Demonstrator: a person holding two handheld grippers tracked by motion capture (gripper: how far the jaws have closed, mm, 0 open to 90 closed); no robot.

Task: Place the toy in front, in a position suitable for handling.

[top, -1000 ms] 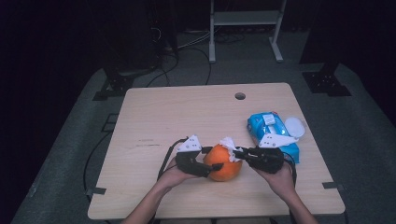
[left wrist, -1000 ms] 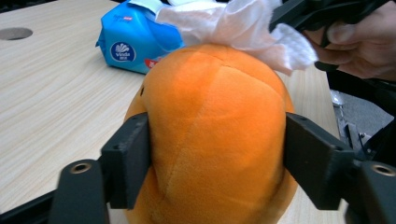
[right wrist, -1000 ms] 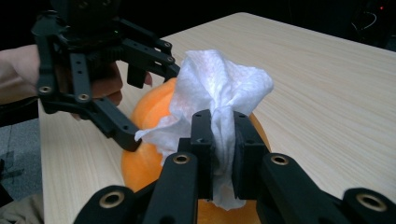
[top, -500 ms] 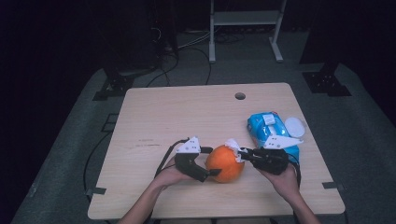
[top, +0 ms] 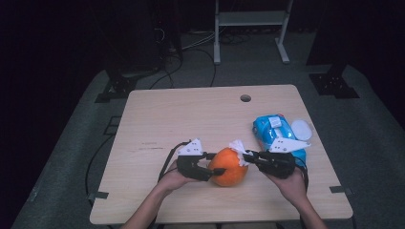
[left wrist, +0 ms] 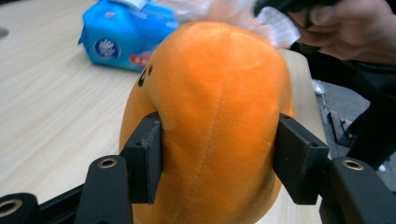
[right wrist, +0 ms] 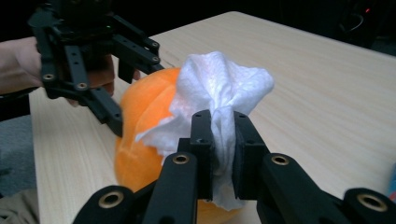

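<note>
The work in hand looks like wiping an orange plush toy [top: 229,167] that sits on the desk [top: 191,119] near its front edge, between the two hands. The left gripper [top: 210,168] has just been closing its jaws, and in the left gripper view the pads [left wrist: 148,156] now press into both flanks of the orange plush toy [left wrist: 217,121], holding it steady. The right gripper [top: 248,157] has its jaws pressed together on a bunched white tissue [top: 237,148]; in the right gripper view the white tissue [right wrist: 224,88] billows above the jaws and rests against the top of the toy [right wrist: 140,126], with the left gripper [right wrist: 116,88] beyond it. The step appears to be the wipe itself, only just begun. The next move probably calls for drawing the tissue across the plush surface while the left side keeps its hold firm, since the soft, round body could roll or squash away under pressure. The tissue is held by a narrow pinch and could slip out if it snags on the fabric. To the right, near the right hand, lies a blue pack of tissues [top: 274,131], with a round white lid [top: 302,129] just beside it; both stand apart from the toy. A small hole [top: 245,98] lies farther back. Nothing seems to block the wiping path.
</note>
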